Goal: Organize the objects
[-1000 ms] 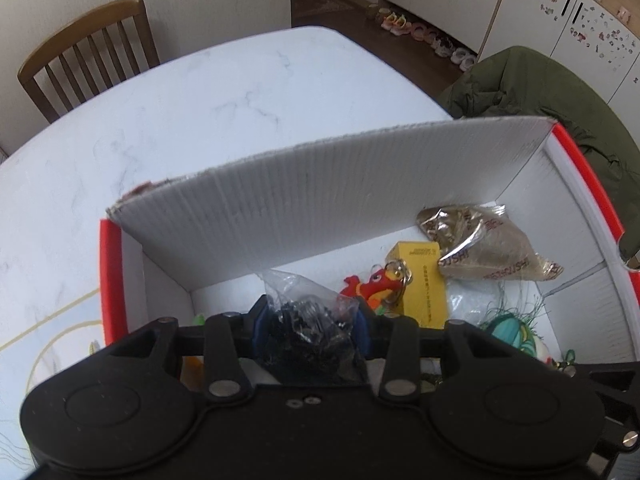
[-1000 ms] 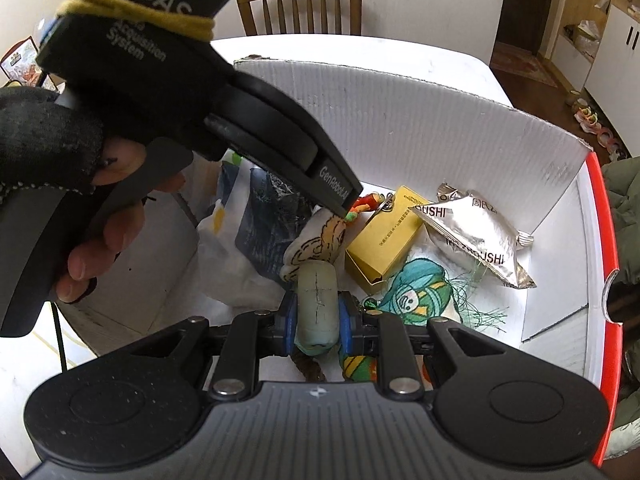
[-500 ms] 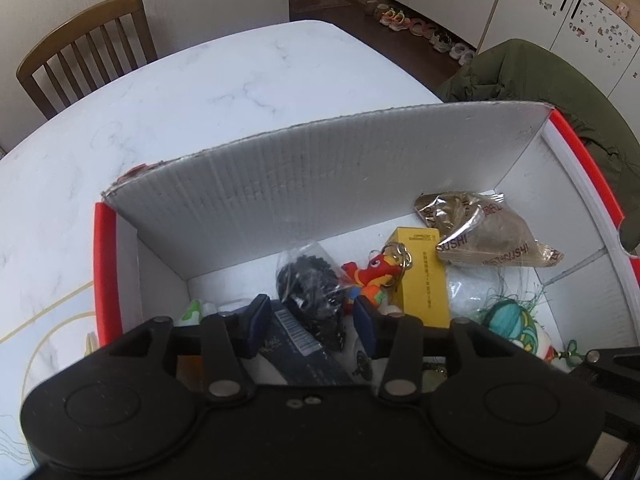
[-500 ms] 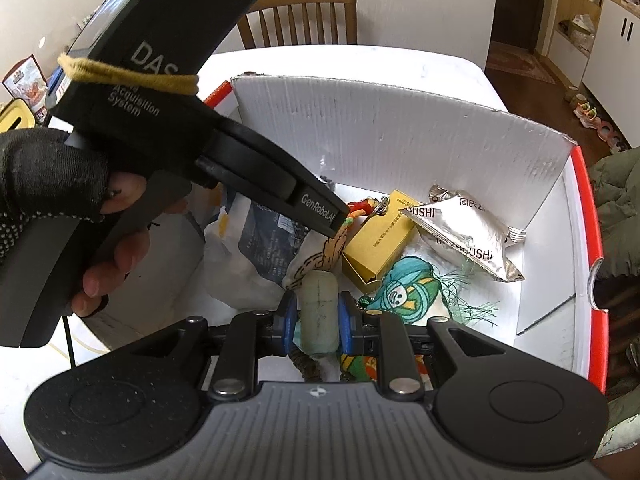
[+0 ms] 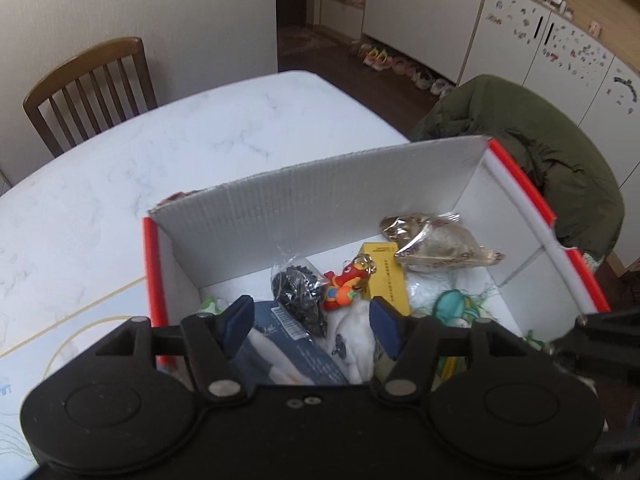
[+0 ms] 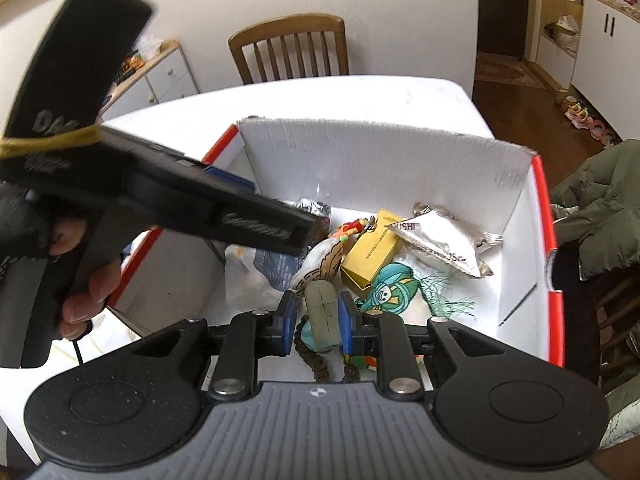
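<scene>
The left hand-held gripper [image 5: 312,328] is hanging wide open and empty over the box [image 5: 320,204] on the worktop [image 5: 160,152], the right hand-held gripper [image 6: 317,320] is pinching a pale green plush toy [image 6: 320,304] above it, so next comes loosening that pinch, I reckon.

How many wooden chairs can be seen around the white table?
1 for certain: a wooden chair stands at the far side of the table. The green jacket on the right may cover another.
</scene>
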